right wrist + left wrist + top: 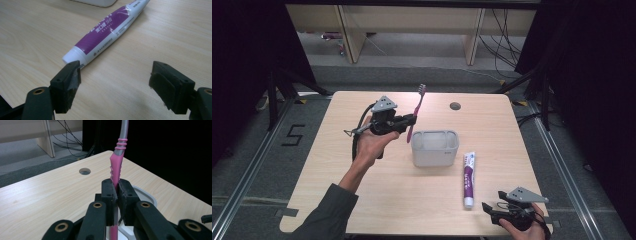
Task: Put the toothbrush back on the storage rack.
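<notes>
My left gripper (pixel 411 120) is shut on a pink toothbrush (pixel 416 111), holding it nearly upright just left of the white holder cup (pixel 435 148); bristles point up. In the left gripper view the pink handle (pixel 116 167) is clamped between the jaws (pixel 117 195), with the cup's rim (pixel 147 196) below. A purple and white toothpaste tube (pixel 468 179) lies on the table right of the cup, cap toward me. My right gripper (pixel 488 209) rests open near the table's front right, close to the tube's cap (pixel 71 55); nothing is between its fingers (pixel 116 82).
The light wooden table (pixel 362 190) has a round cable hole (pixel 455 106) near its far edge. Beyond the table stand wooden furniture legs and cables on the floor. Dark curtains flank both sides.
</notes>
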The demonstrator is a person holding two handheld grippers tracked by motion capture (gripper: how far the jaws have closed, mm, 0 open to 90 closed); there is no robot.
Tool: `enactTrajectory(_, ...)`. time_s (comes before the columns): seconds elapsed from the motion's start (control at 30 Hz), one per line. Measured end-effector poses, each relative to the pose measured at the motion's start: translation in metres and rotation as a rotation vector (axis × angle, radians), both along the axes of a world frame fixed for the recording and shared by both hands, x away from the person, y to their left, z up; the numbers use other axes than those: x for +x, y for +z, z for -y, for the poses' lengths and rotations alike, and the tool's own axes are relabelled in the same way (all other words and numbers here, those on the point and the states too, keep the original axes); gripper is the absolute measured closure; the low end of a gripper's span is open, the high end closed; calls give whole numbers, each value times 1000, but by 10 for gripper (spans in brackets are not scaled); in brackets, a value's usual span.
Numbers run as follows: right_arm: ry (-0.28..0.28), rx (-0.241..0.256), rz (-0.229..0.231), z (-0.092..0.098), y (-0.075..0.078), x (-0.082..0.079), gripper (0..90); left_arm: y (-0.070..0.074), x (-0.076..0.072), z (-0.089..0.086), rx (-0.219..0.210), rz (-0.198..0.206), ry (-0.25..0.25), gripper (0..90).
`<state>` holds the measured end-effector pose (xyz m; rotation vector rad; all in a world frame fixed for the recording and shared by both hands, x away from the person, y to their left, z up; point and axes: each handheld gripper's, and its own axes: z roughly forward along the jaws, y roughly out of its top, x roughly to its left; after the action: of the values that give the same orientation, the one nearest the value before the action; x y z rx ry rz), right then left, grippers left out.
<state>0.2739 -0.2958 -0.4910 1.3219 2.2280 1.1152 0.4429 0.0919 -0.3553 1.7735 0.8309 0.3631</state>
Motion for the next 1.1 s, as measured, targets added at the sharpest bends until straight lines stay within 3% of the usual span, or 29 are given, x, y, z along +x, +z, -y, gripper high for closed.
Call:
enactTrajectory(0.23, -4, 11, -8, 0, 0, 0, 252, -3, 7, 10, -24, -9, 3, 831)
enactTrajectory(0.3, 4, -3, 15, 1, 0, 1, 252, -5, 9, 12, -29, -12, 9, 832)
enactTrajectory(0.37, -9, 14, -15, -1, 0, -1, 252, -7, 10, 14, -30, -16, 12, 831)
enactTrajectory(0.53, 3, 1, 3, 0, 0, 0, 252, -13, 13, 18, -37, -14, 21, 831)
enactTrajectory(0.7, 5, -4, 9, 0, 0, 0, 252, -22, 16, 16, -66, -6, 29, 832)
enactTrajectory(0.73, -2, 10, -9, -1, 0, -1, 252, -23, 17, 15, -67, -5, 30, 831)
enactTrajectory(0.8, 13, -5, 16, 2, -1, 2, 252, -25, 18, 13, -83, -2, 34, 831)
enactTrajectory(0.87, -10, 13, -13, -1, 0, -1, 252, -28, 18, 12, -91, 2, 41, 831)
enactTrajectory(0.97, 19, -12, 19, 2, -1, 2, 252, -34, 20, 10, -91, -5, 54, 831)
enactTrajectory(1.1, 17, -13, 17, 1, 0, 1, 252, -37, 21, 10, -115, -8, 60, 831)
